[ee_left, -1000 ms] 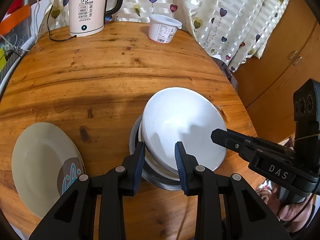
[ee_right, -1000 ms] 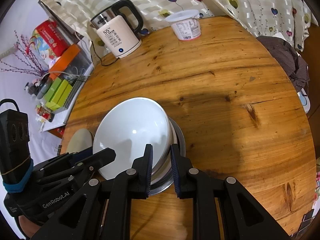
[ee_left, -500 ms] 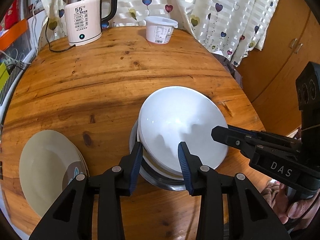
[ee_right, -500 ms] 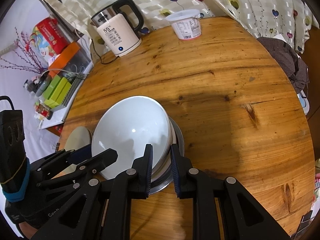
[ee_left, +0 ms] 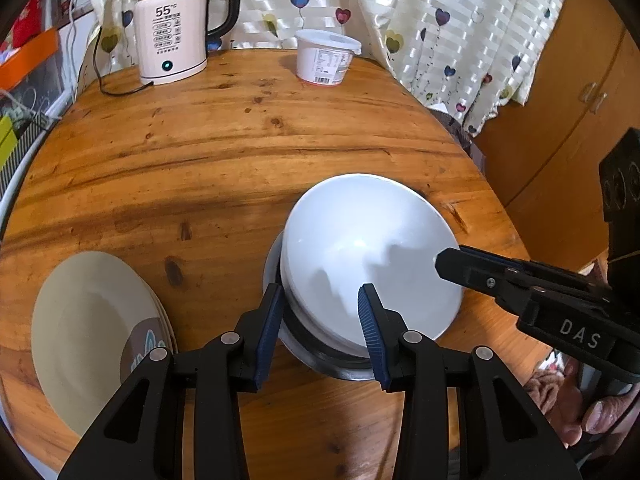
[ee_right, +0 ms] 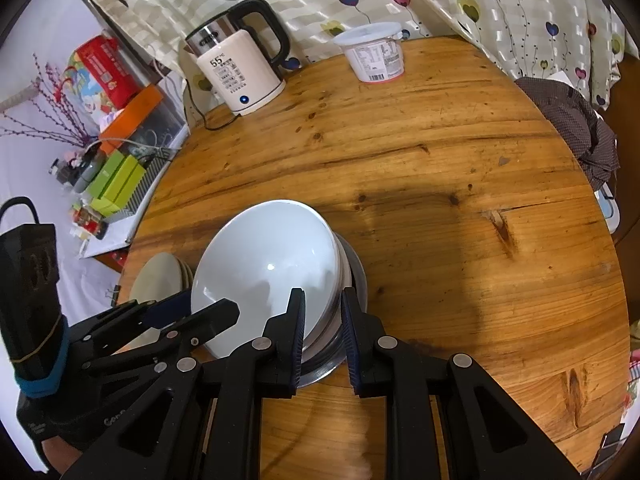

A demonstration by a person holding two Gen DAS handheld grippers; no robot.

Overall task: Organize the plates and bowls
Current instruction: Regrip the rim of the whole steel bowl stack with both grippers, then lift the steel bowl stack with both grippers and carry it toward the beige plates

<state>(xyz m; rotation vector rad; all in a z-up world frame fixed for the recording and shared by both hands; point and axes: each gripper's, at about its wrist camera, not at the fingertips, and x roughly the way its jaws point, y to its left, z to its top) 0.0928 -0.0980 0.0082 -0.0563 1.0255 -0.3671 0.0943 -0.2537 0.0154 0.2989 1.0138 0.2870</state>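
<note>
Plainly glossy white bowl [ee_left: 368,256] sits tilted atop stacked bowls, steel one lowest.

Left gripper [ee_left: 321,322]: jaws have just been opening and now stand wider than a second ago, one on each side of the near rim of the white bowl [ee_left: 368,256], pads clear of it. In its own view the bowl sits slightly further from the jaws than before.
</note>
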